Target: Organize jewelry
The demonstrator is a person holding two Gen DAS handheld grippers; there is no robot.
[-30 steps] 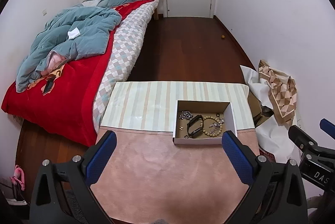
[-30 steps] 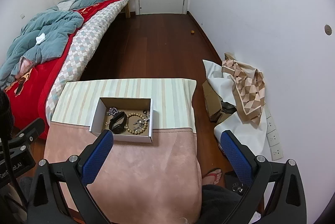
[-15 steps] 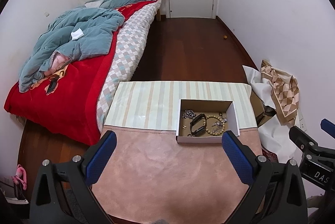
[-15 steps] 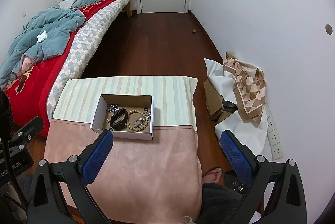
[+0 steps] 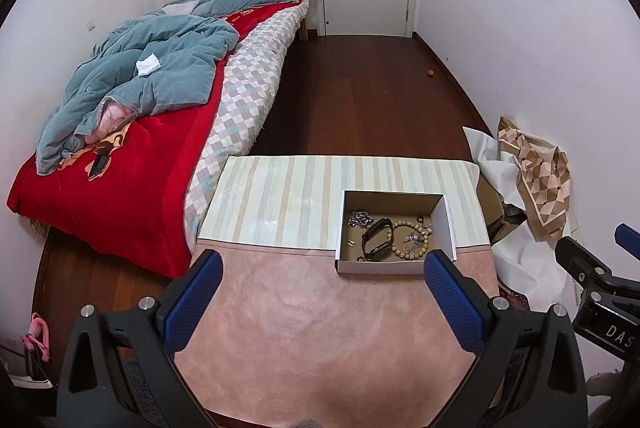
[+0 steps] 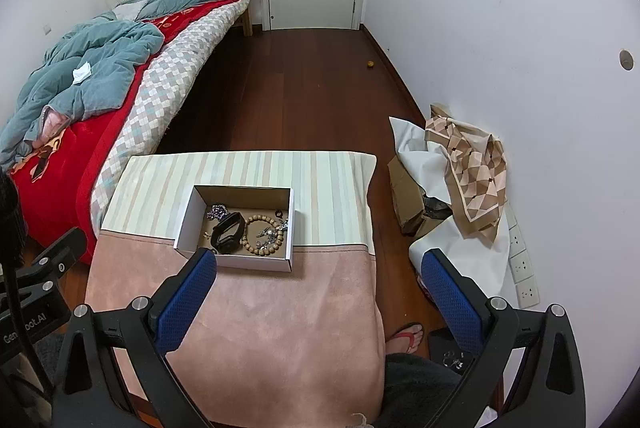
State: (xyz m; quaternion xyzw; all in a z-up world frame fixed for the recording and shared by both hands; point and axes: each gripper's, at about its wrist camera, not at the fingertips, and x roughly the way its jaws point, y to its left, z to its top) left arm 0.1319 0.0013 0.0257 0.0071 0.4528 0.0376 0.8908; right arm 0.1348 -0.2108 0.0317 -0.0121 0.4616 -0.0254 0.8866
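Two claws hang wide apart and empty above the near, pink end of the surface (image 5: 320, 328). The jewelry sits together in one open cardboard box (image 6: 234, 262) at the seam where the pink cloth meets the striped one. Inside lie a black band (image 6: 228, 232), a bead bracelet (image 6: 264, 232), a silver chain (image 6: 216, 212) and some small bits I cannot make out.

From the left claw (image 5: 320, 296) the box lies ahead and to the right, close to its right finger. From the right claw (image 6: 316, 292) it lies ahead and to the left, its near wall just past the left finger, so I judge the right one a little nearer. The box's long side runs across both views.

Readable writing: "DAS" on the other claw's body in the left view, and ".AI" after some blocked letters in the right view.
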